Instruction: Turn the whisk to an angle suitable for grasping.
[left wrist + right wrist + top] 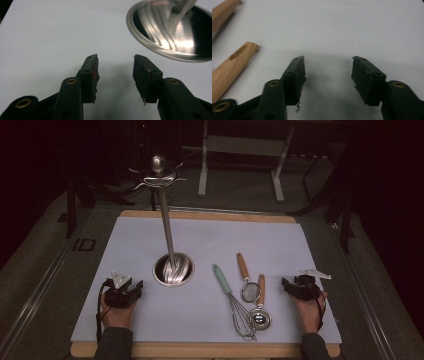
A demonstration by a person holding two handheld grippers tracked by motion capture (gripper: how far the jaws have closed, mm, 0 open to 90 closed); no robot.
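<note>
A metal utensil stand rises from a round steel base (173,269) on the white mat (125,245), its pole (165,220) topped by hooks and a knob. My left gripper (132,289) rests on the mat at the front left, open and holding nothing; in the left gripper view its gripper (115,62) points at bare mat beside the base (160,32). To the right of the base lie a whisk with a pale green handle (231,300), a small strainer (246,279) and a wooden-handled utensil (260,306). My right gripper (289,285) sits open right of them, beside the wooden handles (233,65).
The mat covers a wooden board (200,350) on a dark table. Metal stand legs (240,165) rise behind the table. Bare mat spreads at the back and between the base and the left gripper.
</note>
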